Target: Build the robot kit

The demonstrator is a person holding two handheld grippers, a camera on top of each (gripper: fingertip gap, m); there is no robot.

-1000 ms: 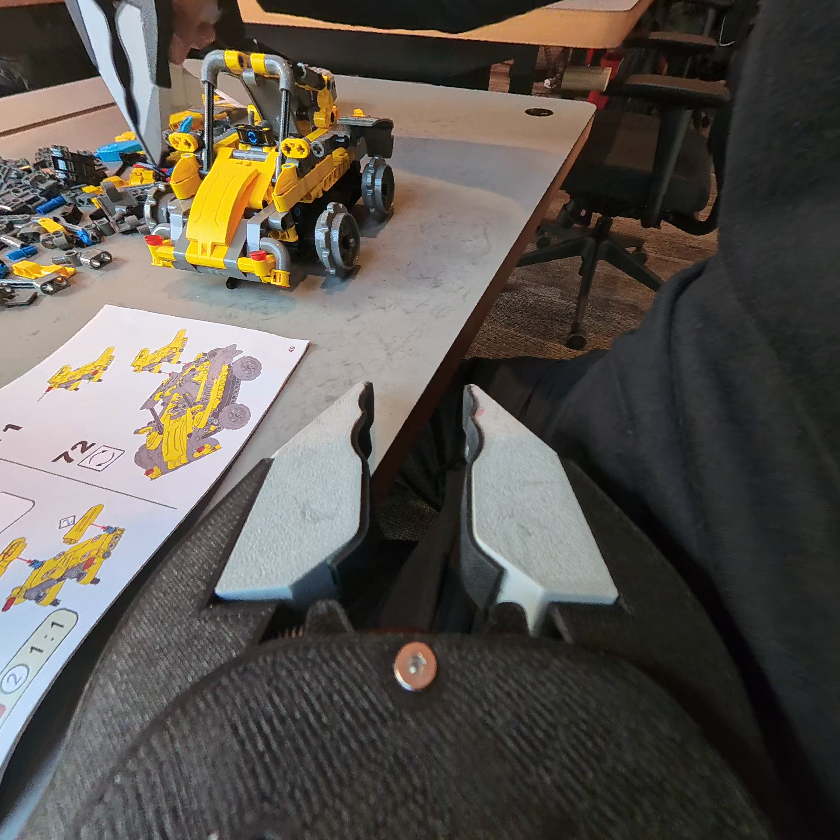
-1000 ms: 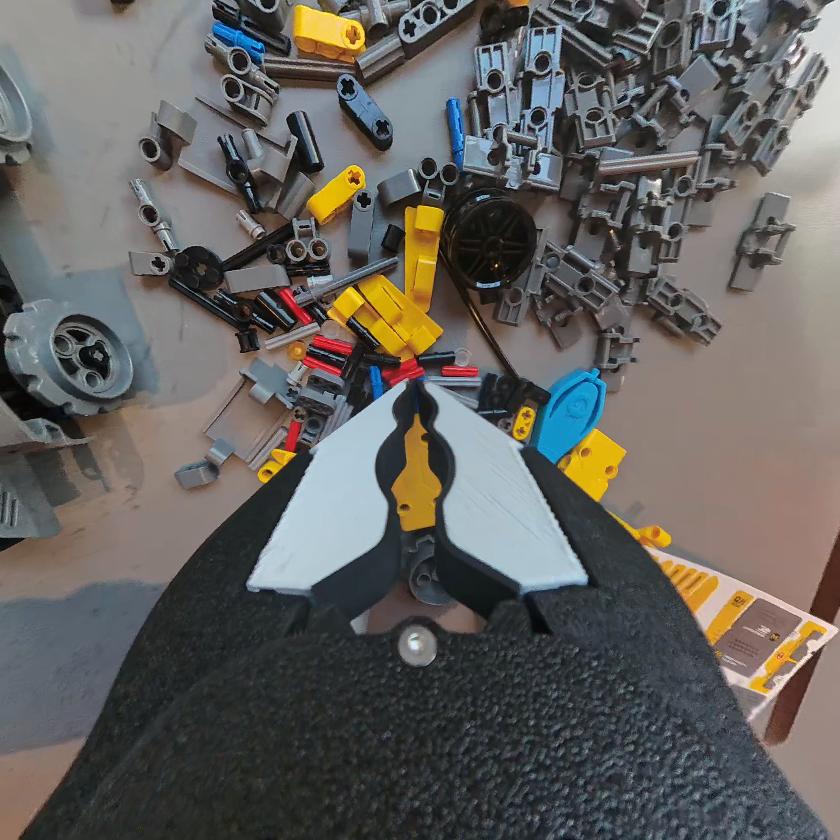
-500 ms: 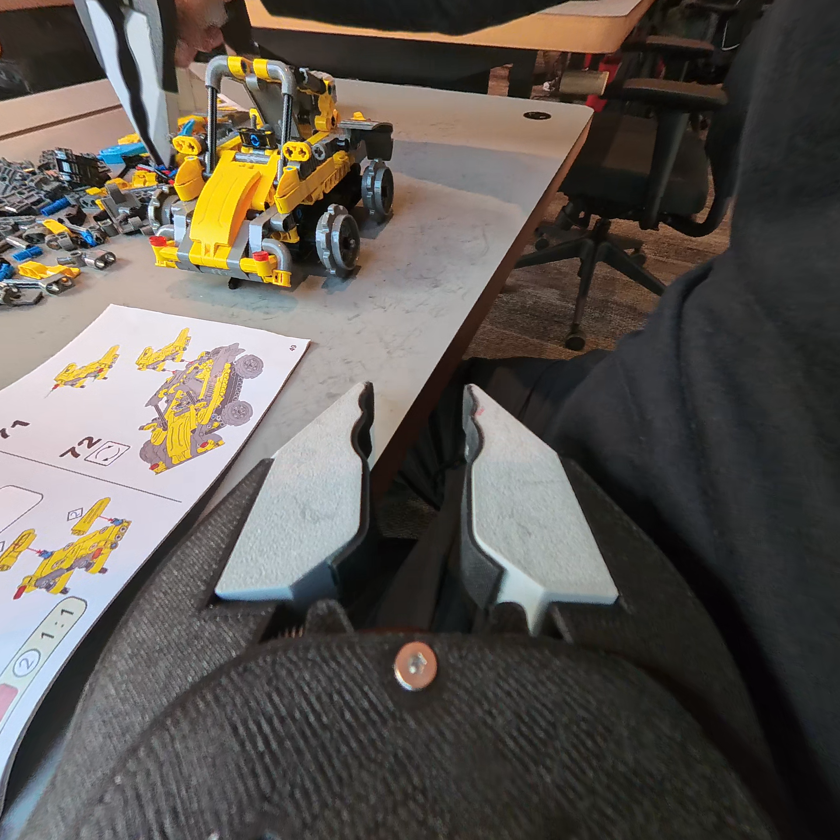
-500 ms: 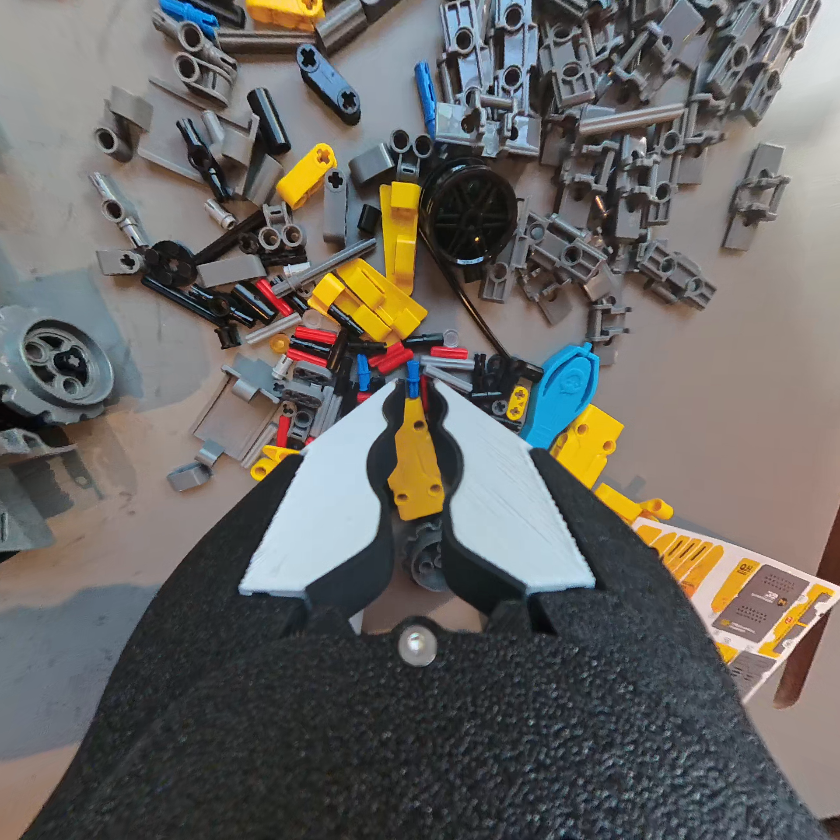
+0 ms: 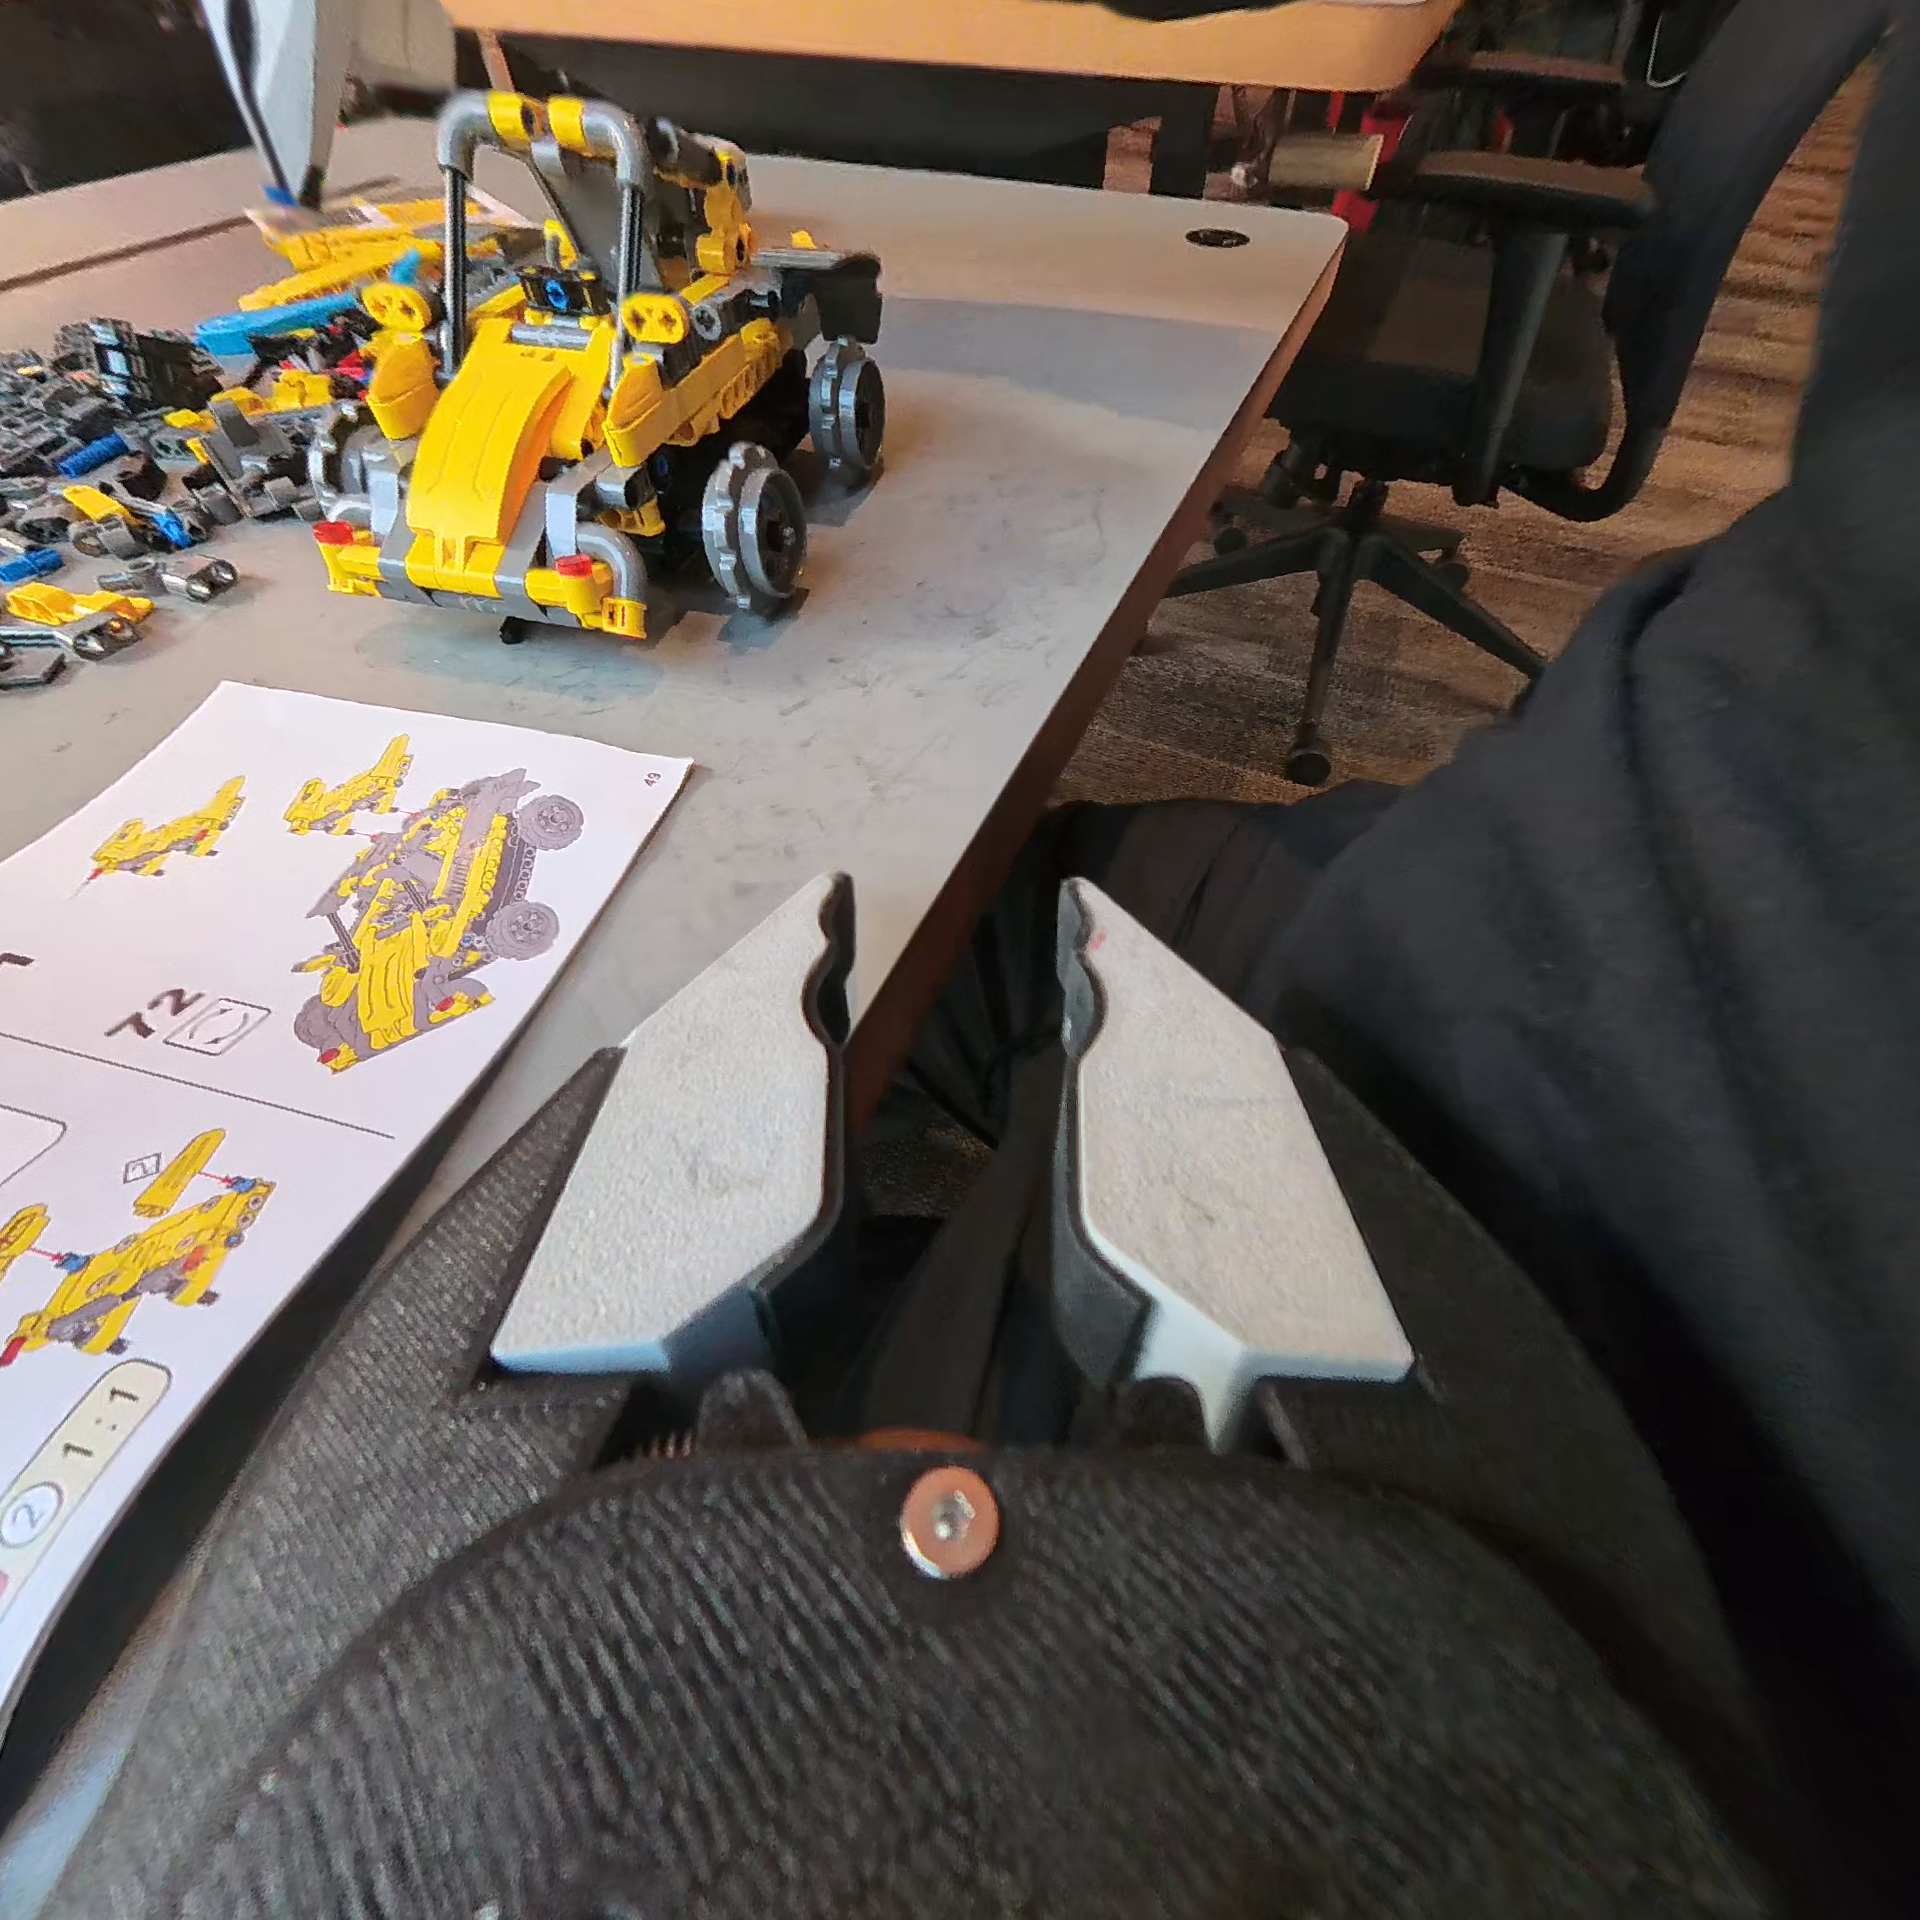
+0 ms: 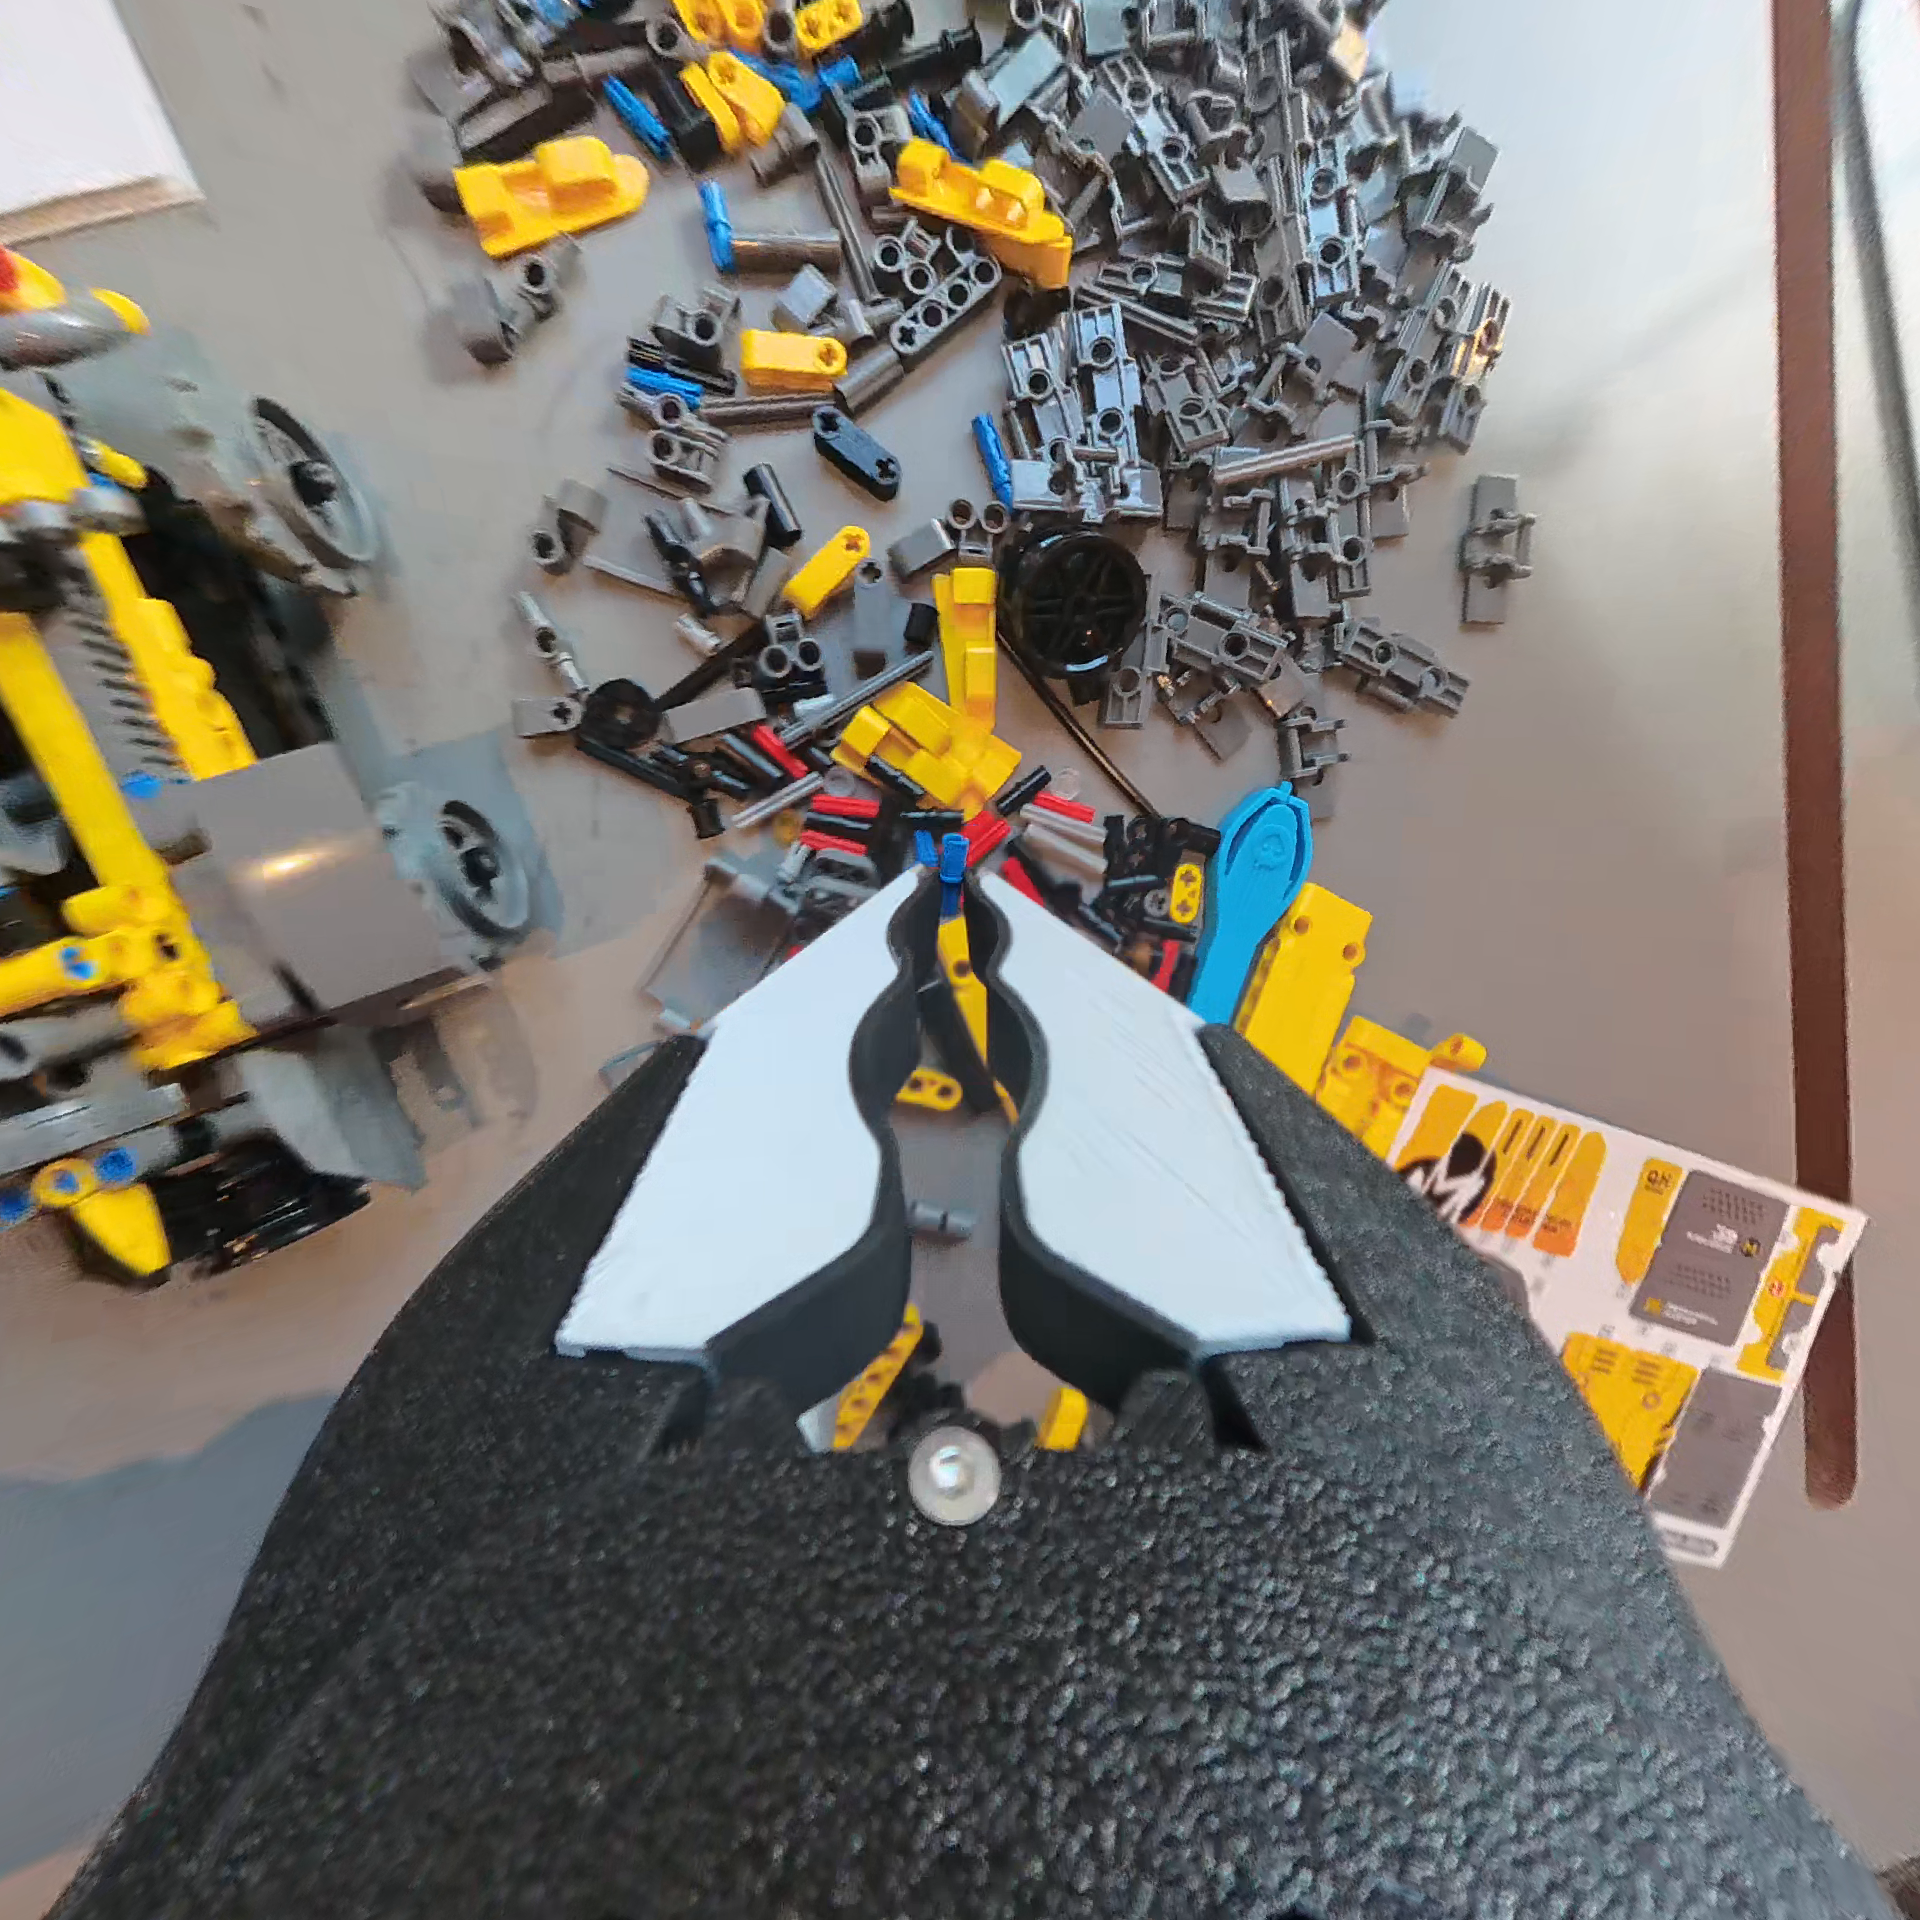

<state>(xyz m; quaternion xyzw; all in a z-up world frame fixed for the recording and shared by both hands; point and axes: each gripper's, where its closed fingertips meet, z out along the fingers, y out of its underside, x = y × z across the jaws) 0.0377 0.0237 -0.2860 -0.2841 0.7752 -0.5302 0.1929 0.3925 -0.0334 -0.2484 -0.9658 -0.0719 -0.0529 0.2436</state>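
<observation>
My right gripper is shut on a thin yellow building piece with a blue pin at its tip. It holds the piece above a pile of loose grey, black, yellow and red parts. A half-built yellow and grey toy vehicle stands to the left of the pile; it also shows in the left wrist view. My left gripper is open and empty at the table's near edge, beside an instruction sheet. The right gripper shows at the top left of the left wrist view.
A black wheel and a blue tool-shaped piece lie in the pile. A sticker sheet lies near the table's edge. An office chair stands beyond the table. A person's dark clothing fills the right. There is about 35 cm between the tips of the two grippers. My right gripper is the nearer one to the black wheel: about 8 cm, against 35 cm.
My right gripper has risen away from the pile with the yellow piece in it, so more of the table and the vehicle show. My left gripper has hardly moved.
</observation>
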